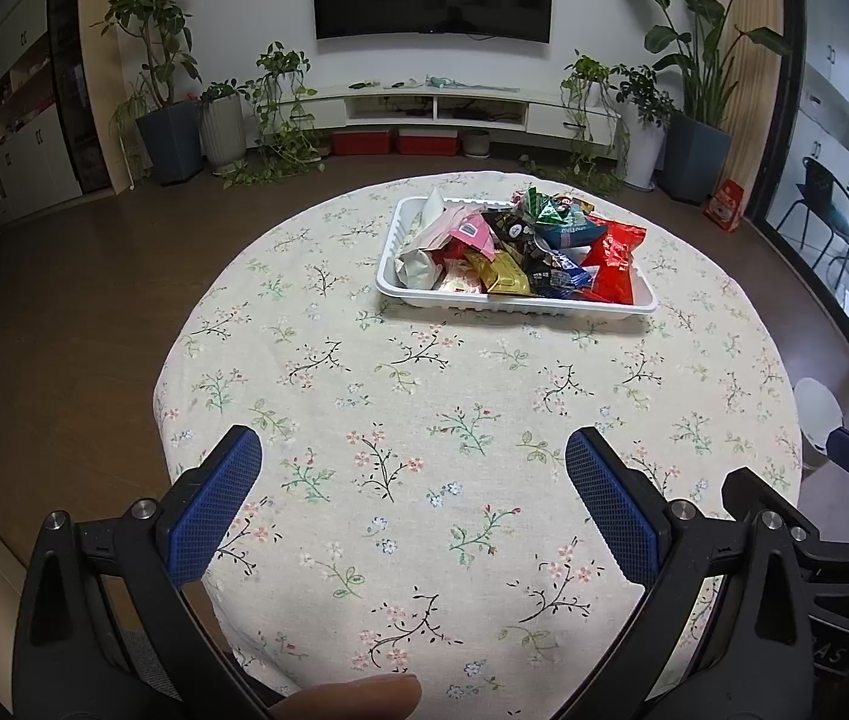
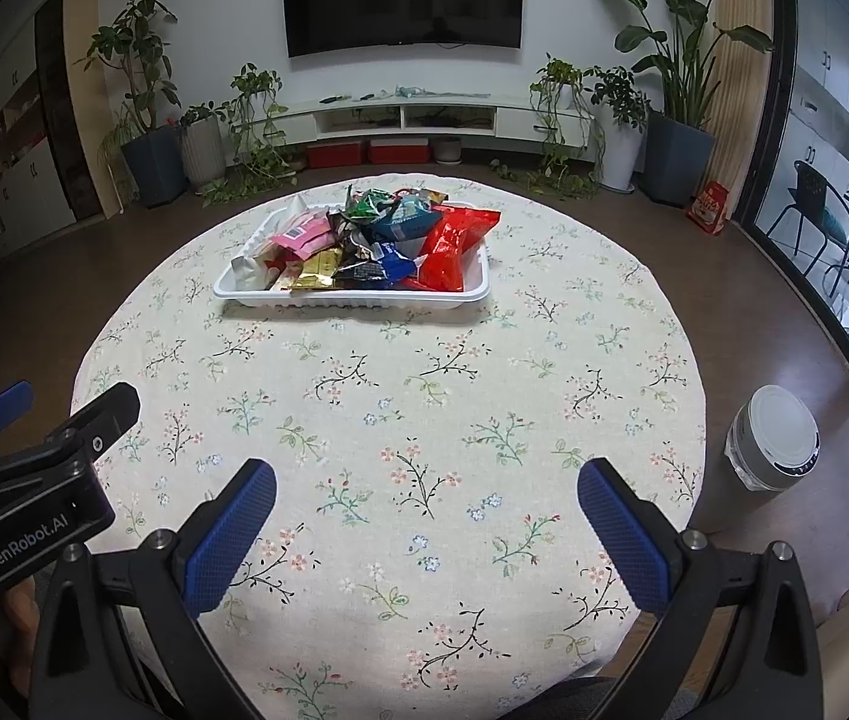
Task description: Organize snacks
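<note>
Snack packets (image 1: 520,246) lie heaped in the white tray (image 1: 514,300) toward the bench's far edge. Left gripper (image 1: 412,504) and right gripper (image 2: 427,528) hover near the front edge, jaws wide and empty, probably because sorting looks finished.

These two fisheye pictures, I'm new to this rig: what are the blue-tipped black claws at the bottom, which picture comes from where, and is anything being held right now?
Each picture comes from a camera mounted on a hand-held gripper, looking forward along its two blue-padded fingers. One view shows the left gripper, the other the right gripper; a person holds one in each hand. Both stand wide open and hold nothing, hovering above the near part of a round table with a floral tablecloth. Each gripper also shows at the edge of the other's view. Farther back sits a white tray piled with snack packets, among them a large red bag. No loose snacks show on the cloth.
</note>
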